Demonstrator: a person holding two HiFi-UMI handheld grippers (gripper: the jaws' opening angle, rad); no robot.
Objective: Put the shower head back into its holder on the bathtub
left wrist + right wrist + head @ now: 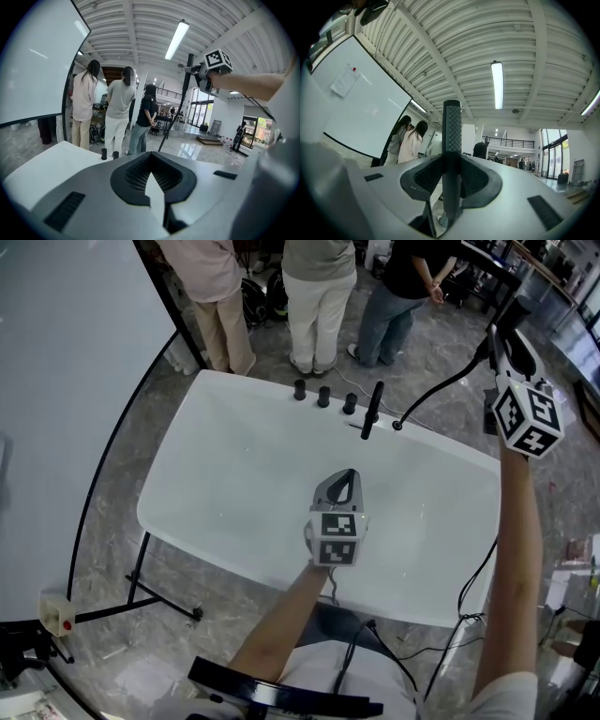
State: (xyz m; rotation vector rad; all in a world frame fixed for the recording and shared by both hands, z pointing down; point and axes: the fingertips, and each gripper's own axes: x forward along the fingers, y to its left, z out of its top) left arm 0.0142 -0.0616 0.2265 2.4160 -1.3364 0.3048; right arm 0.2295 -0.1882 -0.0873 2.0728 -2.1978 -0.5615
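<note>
The black stick-shaped shower head [452, 136] stands upright between the pads of my right gripper [452, 161], which is shut on its handle. In the head view that gripper [506, 338] is held high at the far right, beyond the white bathtub [234, 484]. The black hose [441, 390] sags from it down to a small round fitting [397, 426] on the tub's far rim, beside an upright black post [373, 409]. My left gripper [345, 479] hovers over the middle of the tub, shut and empty. From the left gripper view, the shower head [187, 75] shows up high.
Three black knobs [323, 396] stand on the tub's far rim. Three people [319, 296] stand just behind the tub. A large white board [56, 409] on a black stand is at the left. Cables [469, 606] trail on the marble floor at the right.
</note>
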